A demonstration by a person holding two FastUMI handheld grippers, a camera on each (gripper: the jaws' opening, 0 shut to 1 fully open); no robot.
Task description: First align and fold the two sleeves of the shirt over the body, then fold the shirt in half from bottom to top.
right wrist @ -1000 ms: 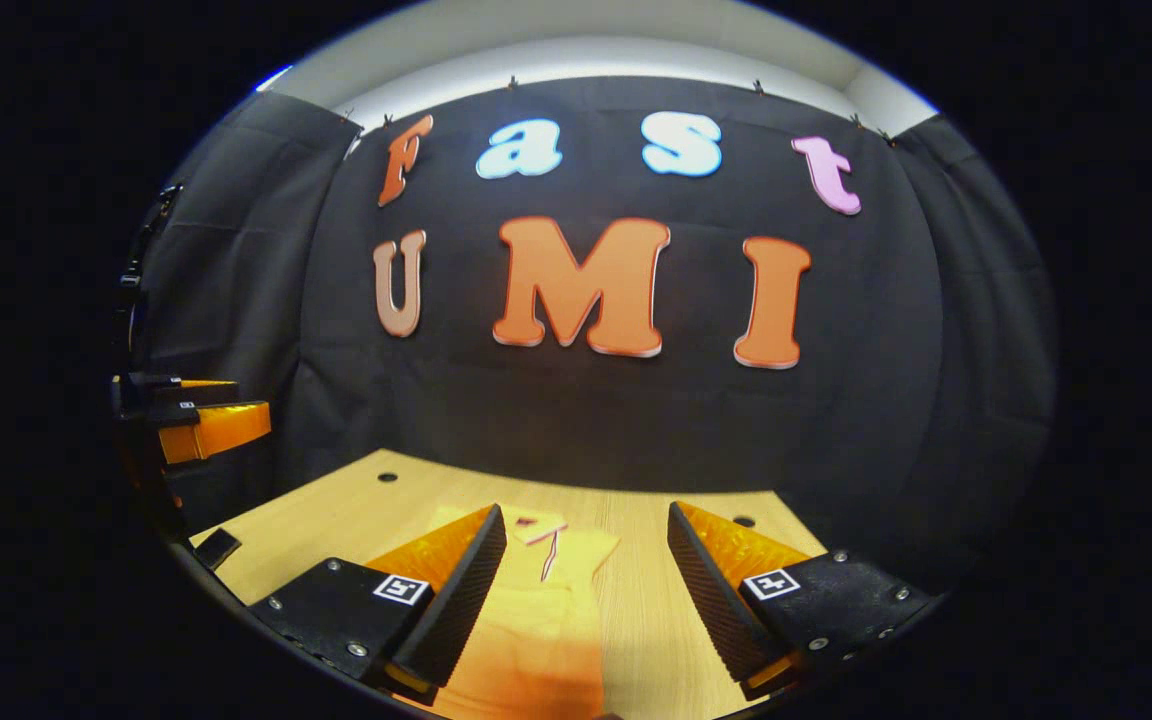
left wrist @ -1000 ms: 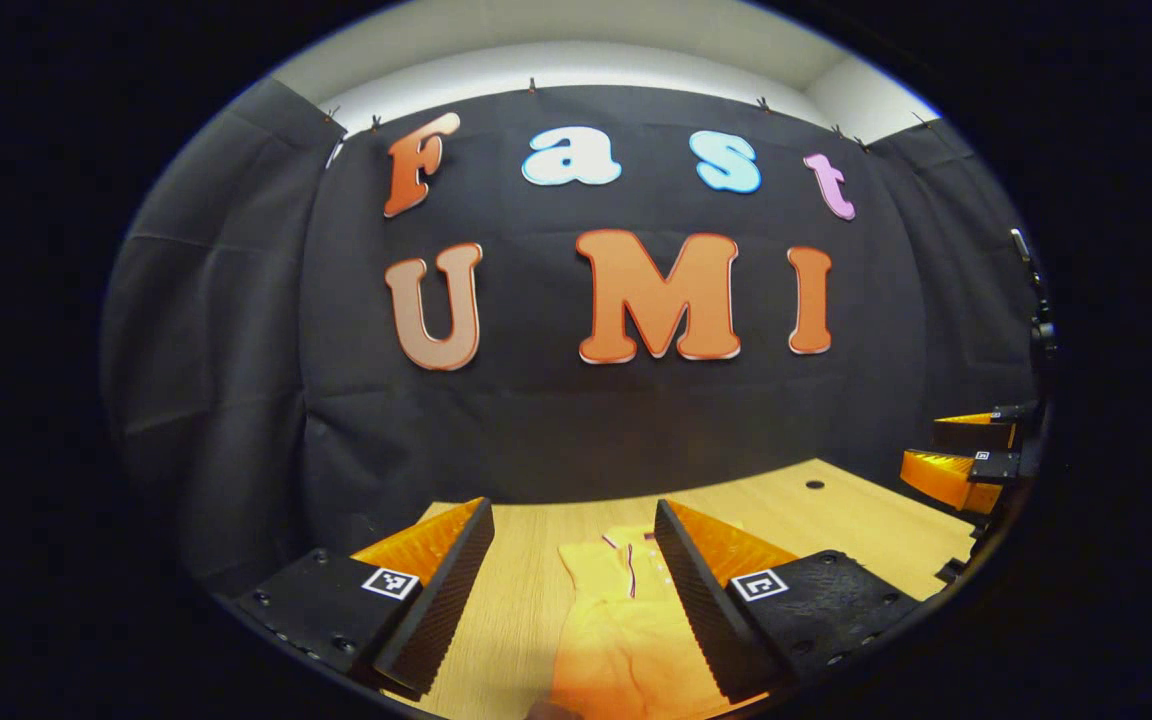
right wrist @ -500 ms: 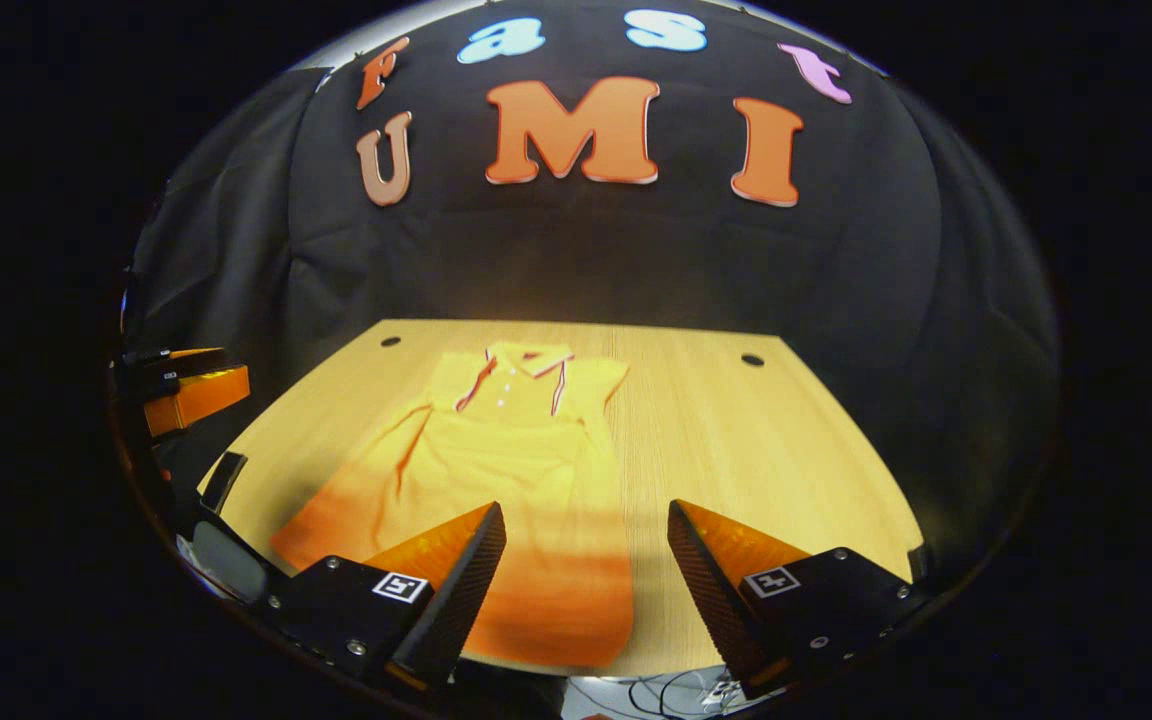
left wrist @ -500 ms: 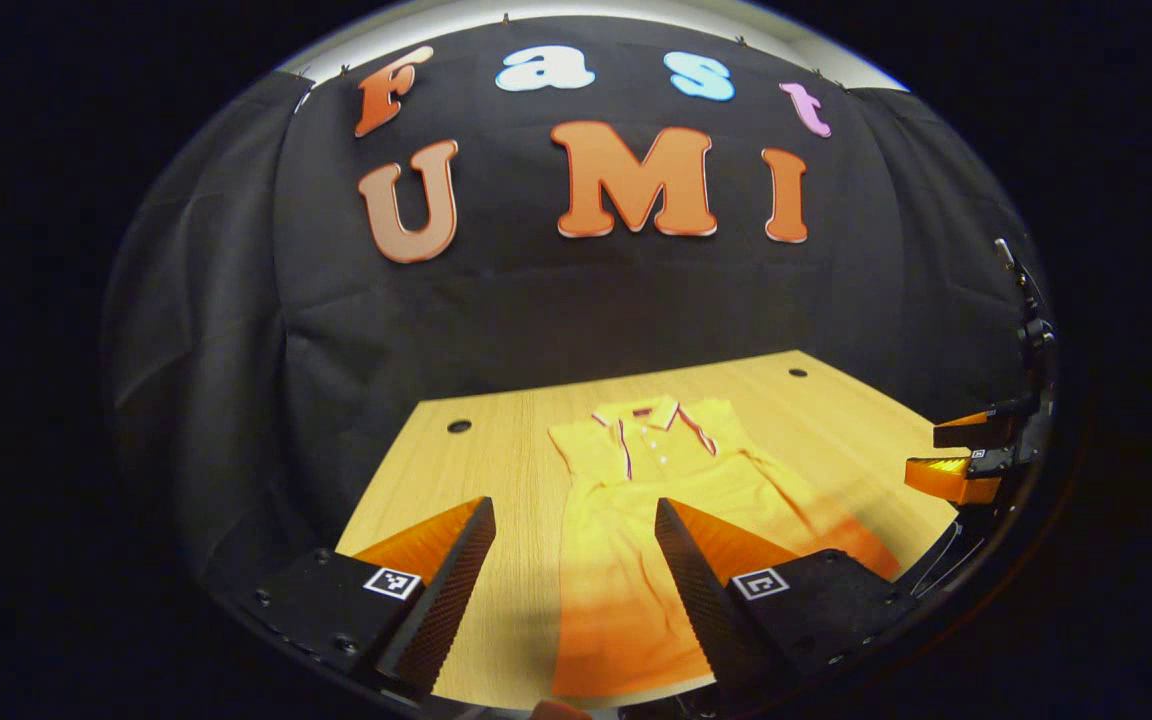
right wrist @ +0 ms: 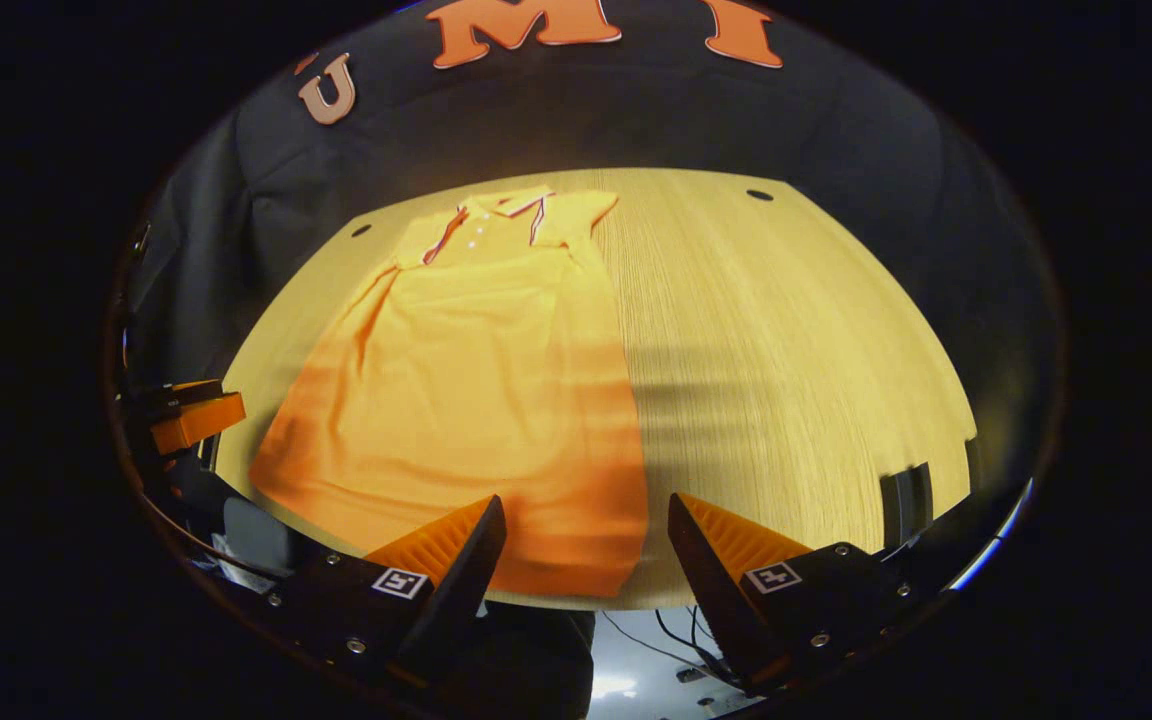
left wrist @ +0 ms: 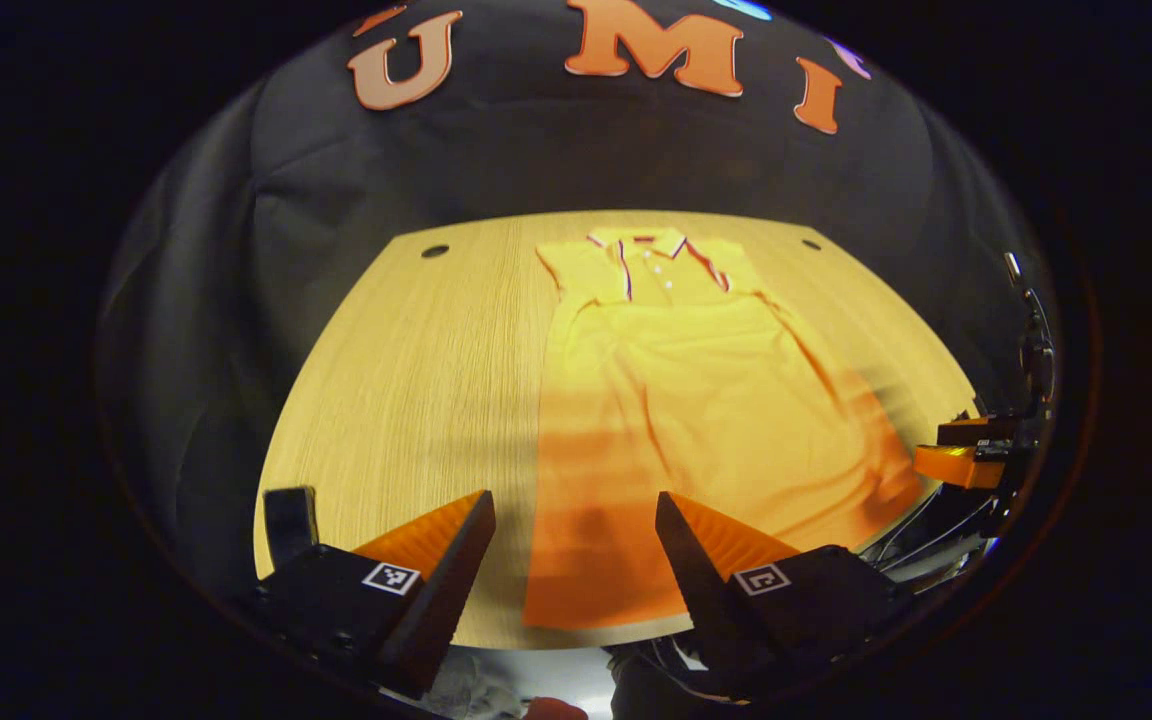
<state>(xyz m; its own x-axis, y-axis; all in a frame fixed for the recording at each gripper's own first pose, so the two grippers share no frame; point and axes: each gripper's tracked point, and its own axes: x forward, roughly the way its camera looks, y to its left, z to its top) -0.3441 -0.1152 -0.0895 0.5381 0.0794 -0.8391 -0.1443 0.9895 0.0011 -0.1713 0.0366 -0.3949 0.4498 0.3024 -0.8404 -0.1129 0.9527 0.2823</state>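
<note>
Left gripper (left wrist: 571,560) spread wide, holding nothing, above the near hem of the yellow polo shirt (left wrist: 676,400). Right gripper (right wrist: 584,560) also spread wide, empty, above the hem. Shirt lying flat on the wooden table (left wrist: 416,380), collar far.

We see a pale wooden table (left wrist: 406,380) with small round holes (right wrist: 760,195) near its far corners, black cloth (left wrist: 536,150) hung as a wall behind it, and warm light with soft shadows across the wood.
</note>
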